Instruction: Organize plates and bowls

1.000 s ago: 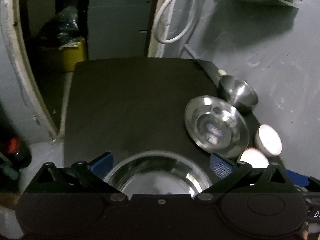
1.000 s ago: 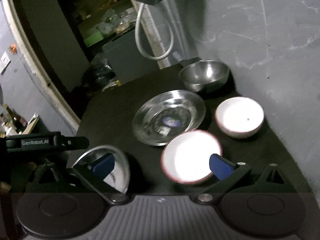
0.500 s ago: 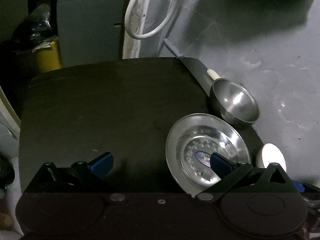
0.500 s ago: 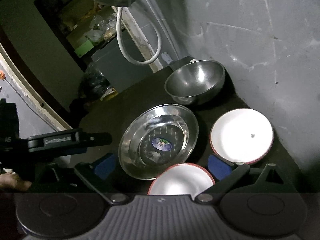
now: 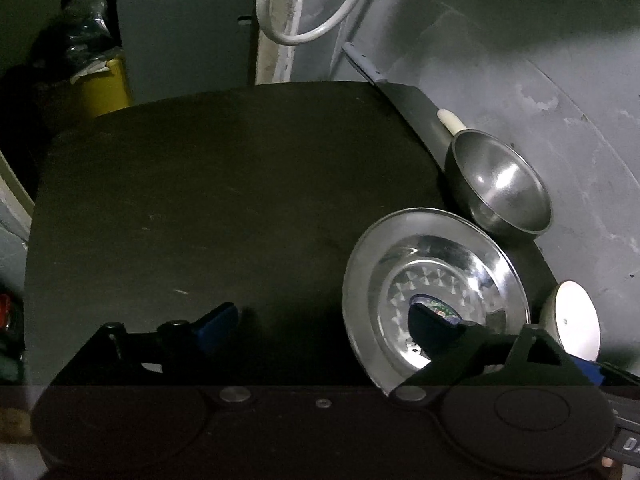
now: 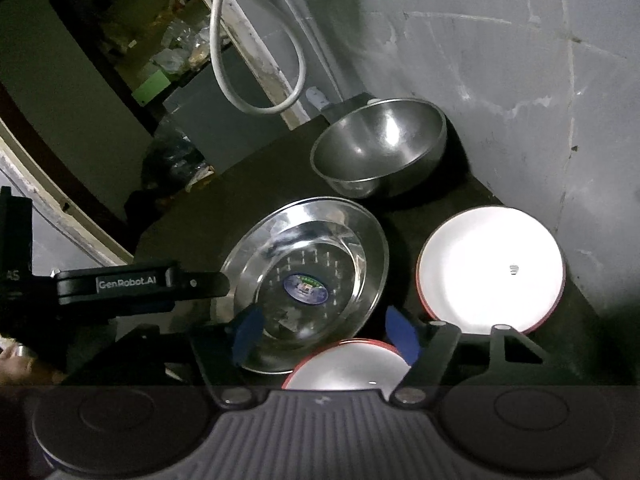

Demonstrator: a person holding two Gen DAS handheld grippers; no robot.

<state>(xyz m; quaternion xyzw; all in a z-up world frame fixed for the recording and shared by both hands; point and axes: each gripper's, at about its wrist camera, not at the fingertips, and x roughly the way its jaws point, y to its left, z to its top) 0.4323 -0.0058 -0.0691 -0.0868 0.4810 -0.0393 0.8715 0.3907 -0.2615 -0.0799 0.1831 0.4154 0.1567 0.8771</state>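
Right wrist view — steel bowl, steel plate, two white bowls hold nothing; both grippers' fingers apart, just closing.

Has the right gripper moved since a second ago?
Yes. The right gripper has come forward and down toward the steel plate by the wall; its jaws have just been closing, nothing clamped between them yet.

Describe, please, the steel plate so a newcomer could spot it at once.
On the black table, by the grey wall, dishes cluster. The steel plate lies flat before the steel bowl, left of a white bowl; it alone is shallow, with a blue sticker.
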